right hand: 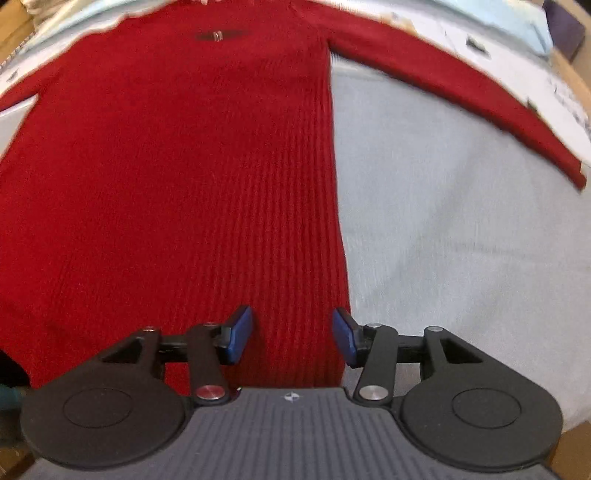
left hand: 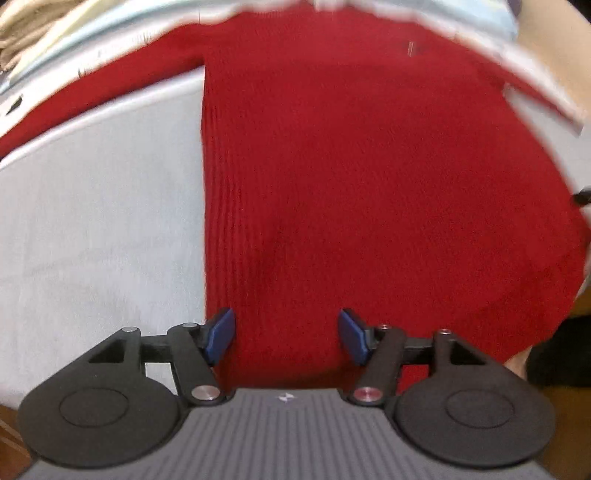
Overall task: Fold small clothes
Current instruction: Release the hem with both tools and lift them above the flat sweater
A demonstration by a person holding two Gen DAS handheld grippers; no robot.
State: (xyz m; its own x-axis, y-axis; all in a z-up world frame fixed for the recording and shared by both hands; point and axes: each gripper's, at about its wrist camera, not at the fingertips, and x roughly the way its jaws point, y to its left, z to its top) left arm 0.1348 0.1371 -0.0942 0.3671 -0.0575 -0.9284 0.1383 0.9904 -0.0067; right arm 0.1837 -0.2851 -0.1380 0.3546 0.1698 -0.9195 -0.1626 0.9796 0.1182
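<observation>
A red ribbed knit garment [left hand: 369, 166] lies spread flat on a pale grey cloth surface [left hand: 92, 221], its sleeves stretched out to both sides. My left gripper [left hand: 287, 336] hangs open over the hem near the garment's left edge, its blue pads apart and nothing pinched between them. In the right wrist view the same garment [right hand: 166, 166] fills the left half, with one sleeve [right hand: 461, 85] running off to the upper right. My right gripper [right hand: 292, 334] stands open above the hem by the right edge, with red fabric below its pads and none gripped.
The pale grey cloth [right hand: 461, 240] covers the surface beside the garment. Light blue and white items [right hand: 498, 29] lie along the far edge. Wooden floor or furniture [left hand: 569, 55] shows at the corners. A dark object [left hand: 565, 350] sits past the near right edge.
</observation>
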